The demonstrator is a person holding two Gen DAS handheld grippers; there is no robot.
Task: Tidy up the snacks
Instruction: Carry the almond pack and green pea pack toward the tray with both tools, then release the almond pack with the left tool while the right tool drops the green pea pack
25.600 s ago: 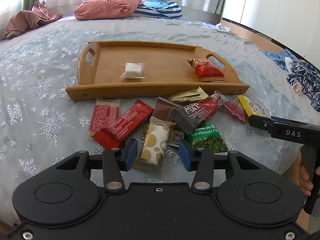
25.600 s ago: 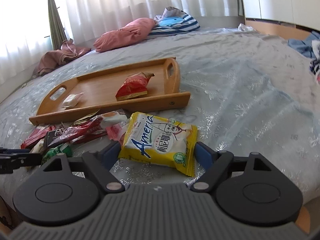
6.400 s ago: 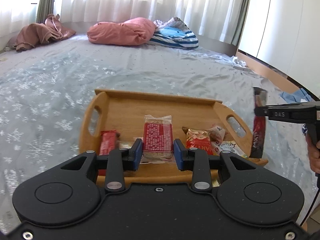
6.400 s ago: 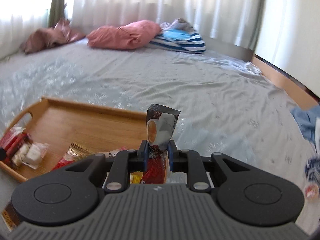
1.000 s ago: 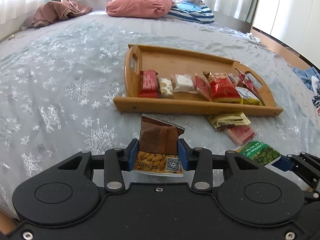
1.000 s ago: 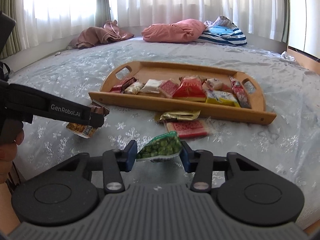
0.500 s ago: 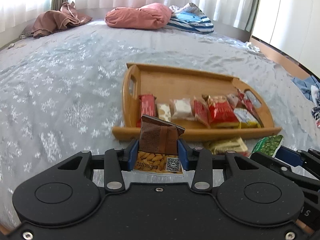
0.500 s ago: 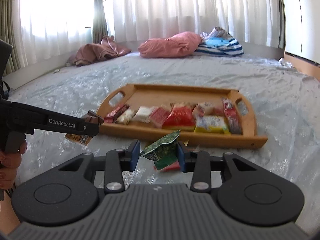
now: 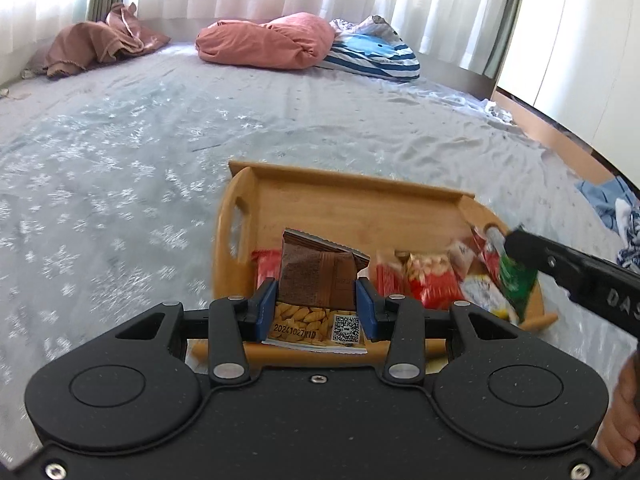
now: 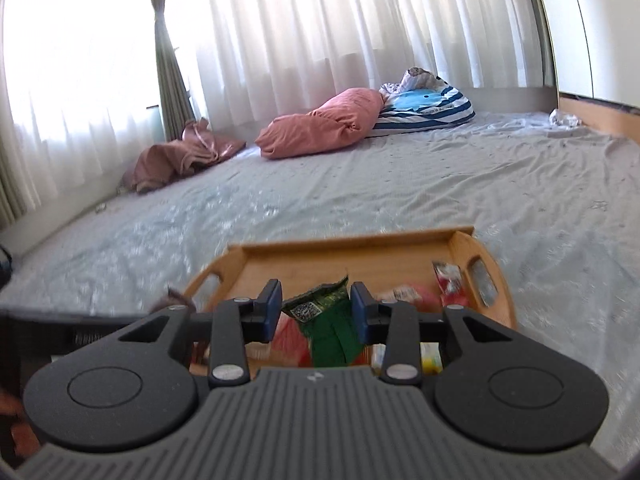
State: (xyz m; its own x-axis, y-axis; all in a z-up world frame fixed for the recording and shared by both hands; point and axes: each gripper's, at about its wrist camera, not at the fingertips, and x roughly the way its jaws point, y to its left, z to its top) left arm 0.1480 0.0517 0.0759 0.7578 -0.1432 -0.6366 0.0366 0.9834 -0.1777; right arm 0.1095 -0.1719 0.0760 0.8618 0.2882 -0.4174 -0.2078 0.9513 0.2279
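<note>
Snack packet (image 9: 318, 280) sits clamped inside left hand-held gripper (image 9: 316, 310), above tray (image 9: 352, 184).

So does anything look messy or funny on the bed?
Nothing is spilled or torn. The snacks in the wooden tray crowd its near side, leaving the far half bare. Crumpled brown clothing lies by the curtains, apart from the pillows.

Brown snack packet (image 9: 318, 280) between fingers (image 9: 267, 308)

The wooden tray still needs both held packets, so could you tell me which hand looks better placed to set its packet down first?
Probably the right: the right gripper holds the green packet over the tray's interior, while the left gripper with the brown packet hangs at the near rim.
</note>
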